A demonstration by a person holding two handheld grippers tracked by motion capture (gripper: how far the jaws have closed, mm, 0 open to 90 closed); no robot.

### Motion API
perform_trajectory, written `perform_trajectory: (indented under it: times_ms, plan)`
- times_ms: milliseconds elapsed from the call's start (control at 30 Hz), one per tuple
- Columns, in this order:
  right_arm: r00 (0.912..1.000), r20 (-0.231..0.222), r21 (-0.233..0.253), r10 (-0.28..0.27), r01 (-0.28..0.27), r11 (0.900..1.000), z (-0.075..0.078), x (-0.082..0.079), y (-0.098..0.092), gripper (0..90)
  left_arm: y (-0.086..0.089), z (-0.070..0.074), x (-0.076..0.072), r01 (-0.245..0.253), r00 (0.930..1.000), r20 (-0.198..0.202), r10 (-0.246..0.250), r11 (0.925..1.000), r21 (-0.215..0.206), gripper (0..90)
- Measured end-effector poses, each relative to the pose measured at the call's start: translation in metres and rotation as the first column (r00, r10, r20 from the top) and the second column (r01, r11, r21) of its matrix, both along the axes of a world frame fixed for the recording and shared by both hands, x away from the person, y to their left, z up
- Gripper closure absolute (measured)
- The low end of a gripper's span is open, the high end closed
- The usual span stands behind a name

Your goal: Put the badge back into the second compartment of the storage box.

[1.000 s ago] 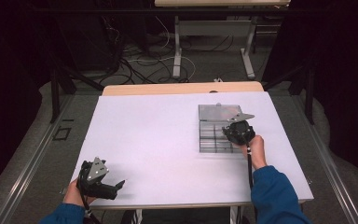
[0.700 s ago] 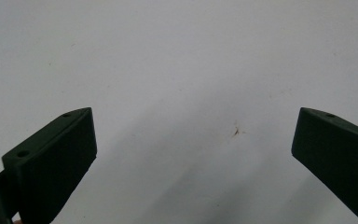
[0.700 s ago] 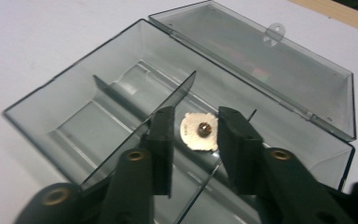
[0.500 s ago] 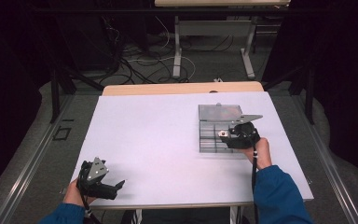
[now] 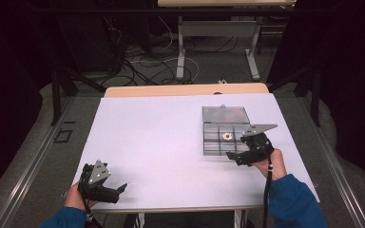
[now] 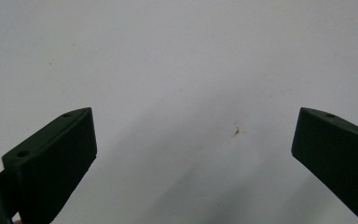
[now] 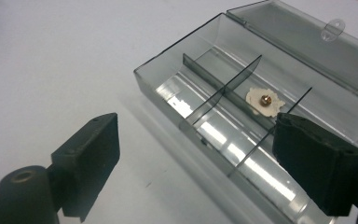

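Left tongs (image 5: 119, 190) and right tongs (image 5: 232, 156) both gape wide, held low

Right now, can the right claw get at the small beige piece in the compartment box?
Probably yes. The right claw is open beside the clear compartment box, whose lid is folded back. The beige piece lies uncovered in a middle compartment; only thin dividers stand nearby, and they might crowd the jaws.

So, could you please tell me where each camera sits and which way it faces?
High view: above the person's side, looking forward and down on the table; both forearms, left tool, right tool.
Left gripper view: on the left tool, facing bare tabletop.
Right gripper view: on the right tool, facing the open box.
Shared: box in high and right.
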State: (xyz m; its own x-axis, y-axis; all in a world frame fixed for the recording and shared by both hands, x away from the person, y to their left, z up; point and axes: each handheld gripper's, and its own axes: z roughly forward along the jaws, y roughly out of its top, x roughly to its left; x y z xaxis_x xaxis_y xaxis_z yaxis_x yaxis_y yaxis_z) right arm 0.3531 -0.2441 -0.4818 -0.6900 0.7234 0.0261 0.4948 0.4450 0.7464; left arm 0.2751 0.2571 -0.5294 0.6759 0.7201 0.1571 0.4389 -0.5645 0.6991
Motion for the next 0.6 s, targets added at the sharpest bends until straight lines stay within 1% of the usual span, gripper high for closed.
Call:
perform_trajectory:
  times_ms: [33,100,200,233,267,333,367,400,467,500,533,600]
  plan:
    - [0.9999,0.0,0.0,0.011,-0.011,1.0,0.0,-0.003,-0.001,12.9,0.0,0.0,0.0,0.0,1.0,0.0,0.0,1.0,0.0,0.2]
    - [1.0,0.001,0.008,0.009,-0.009,1.0,-0.001,-0.008,-0.003,10.7,0.0,0.0,0.0,0.0,1.0,0.0,0.0,1.0,0.001,0.2]
    - [1.0,0.001,0.009,0.007,-0.007,1.0,-0.001,-0.015,-0.007,7.5,0.0,0.0,0.0,0.003,1.0,-0.001,-0.003,1.0,0.002,0.2]
    - [0.9998,-0.017,0.011,0.014,-0.014,1.0,-0.001,-0.018,-0.007,6.5,0.0,0.0,0.0,0.002,1.0,0.0,-0.002,1.0,0.001,0.2]
    - [0.9998,-0.005,0.012,0.017,-0.017,1.0,-0.002,-0.021,-0.007,6.4,0.0,0.0,0.0,0.003,1.0,-0.001,-0.003,1.0,0.001,0.2]
    - [0.9997,-0.003,0.003,0.023,-0.023,1.0,-0.003,-0.026,-0.009,5.5,0.0,0.0,0.0,0.002,1.0,0.0,-0.002,1.0,0.001,0.2]
    - [0.9994,-0.019,0.003,0.029,-0.029,1.0,-0.002,-0.029,-0.01,5.2,0.0,0.0,0.0,0.003,1.0,0.0,-0.003,1.0,0.001,0.2]
    - [0.9997,-0.008,0.009,0.023,-0.022,1.0,-0.004,-0.031,-0.011,5.0,0.0,0.0,0.0,0.002,1.0,0.0,-0.002,1.0,0.001,0.2]
    - [0.9997,-0.019,0.014,0.017,-0.017,1.0,-0.006,-0.036,-0.013,4.7,0.0,0.0,0.0,0.003,1.0,-0.004,-0.003,1.0,0.003,0.2]
    - [0.9993,-0.028,0.009,0.026,-0.026,1.0,-0.007,-0.037,-0.015,4.5,0.0,0.0,0.0,0.002,1.0,-0.004,-0.002,1.0,0.003,0.2]
    - [0.9994,-0.021,0.016,0.026,-0.026,1.0,-0.01,-0.039,-0.015,4.4,0.0,0.0,0.0,0.001,1.0,-0.003,-0.001,1.0,0.003,0.2]
    - [0.9992,-0.034,0.018,0.023,-0.023,1.0,-0.013,-0.043,-0.016,4.4,-0.001,0.0,0.0,0.0,1.0,-0.002,0.0,1.0,0.001,0.2]
